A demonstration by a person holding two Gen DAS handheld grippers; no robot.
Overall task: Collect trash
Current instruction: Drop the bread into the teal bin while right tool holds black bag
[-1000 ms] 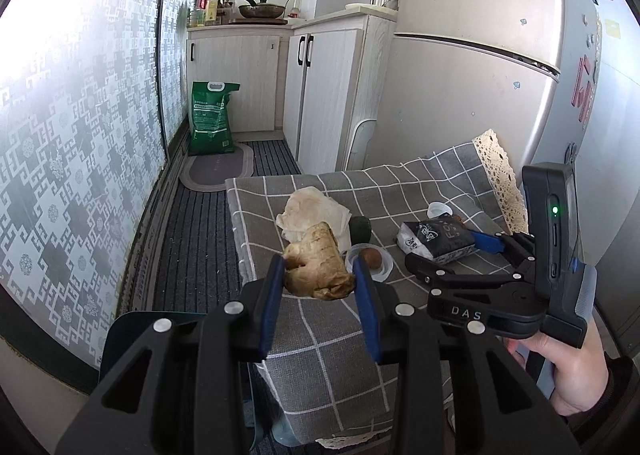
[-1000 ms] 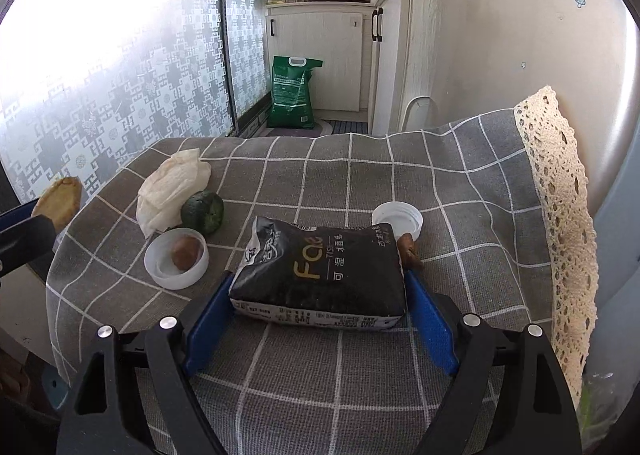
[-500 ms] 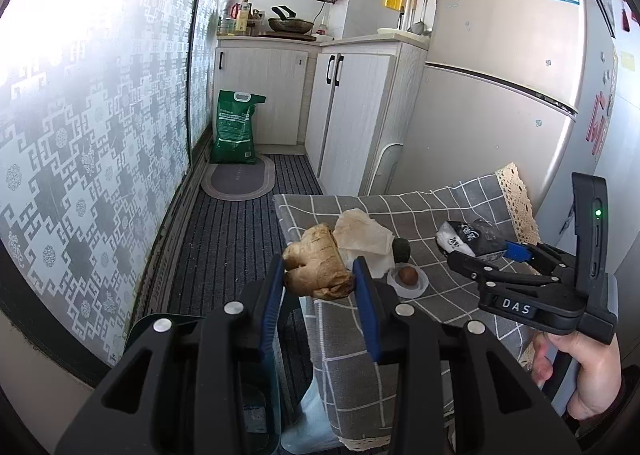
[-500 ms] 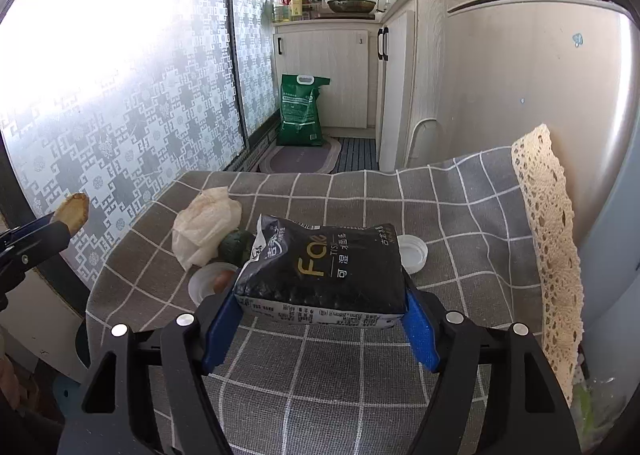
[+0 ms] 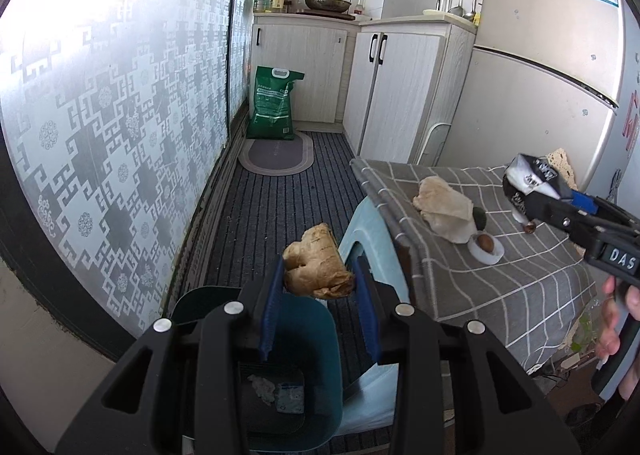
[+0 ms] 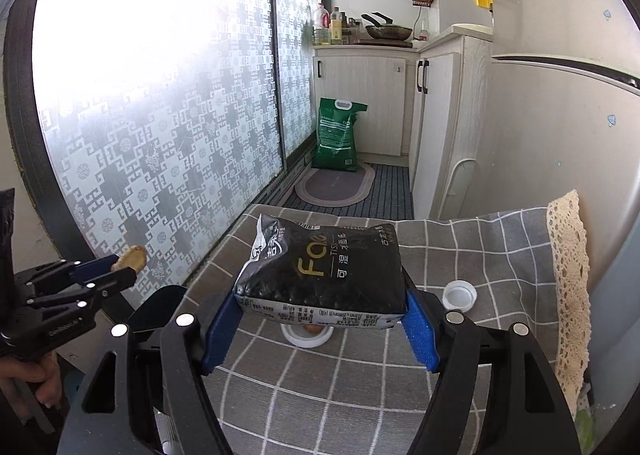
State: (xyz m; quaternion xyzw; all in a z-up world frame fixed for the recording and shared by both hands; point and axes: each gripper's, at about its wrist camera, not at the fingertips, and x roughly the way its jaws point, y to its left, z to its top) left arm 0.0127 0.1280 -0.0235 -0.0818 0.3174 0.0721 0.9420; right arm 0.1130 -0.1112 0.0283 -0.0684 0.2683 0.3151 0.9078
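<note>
Here the left gripper (image 5: 318, 311) has its blue fingers (image 5: 270, 309) clamped on a lumpy tan piece of ginger (image 5: 316, 267), which sits between the pads in the air — directly over the open teal trash bin (image 5: 308, 335) on the floor, where crumpled scraps already lie at the bottom. Beside the bin stands a pale blue stool (image 5: 368, 231), tucked against the edge of the surface (image 5: 520, 279) with its grey checked cloth.

The right gripper (image 6: 320, 319) grips a black tissue pack (image 6: 324, 267) by its two short ends, lifted clear of the cloth and tilted a little. Under it a small white dish (image 6: 306, 335) with something brown in it rests on the cloth, and a white bottle cap (image 6: 460, 295) lies just to the right. In the left wrist view a crumpled beige paper wad (image 5: 442, 209) and a dark green fruit (image 5: 480, 219) sit together near that dish — all still on the surface.
</note>
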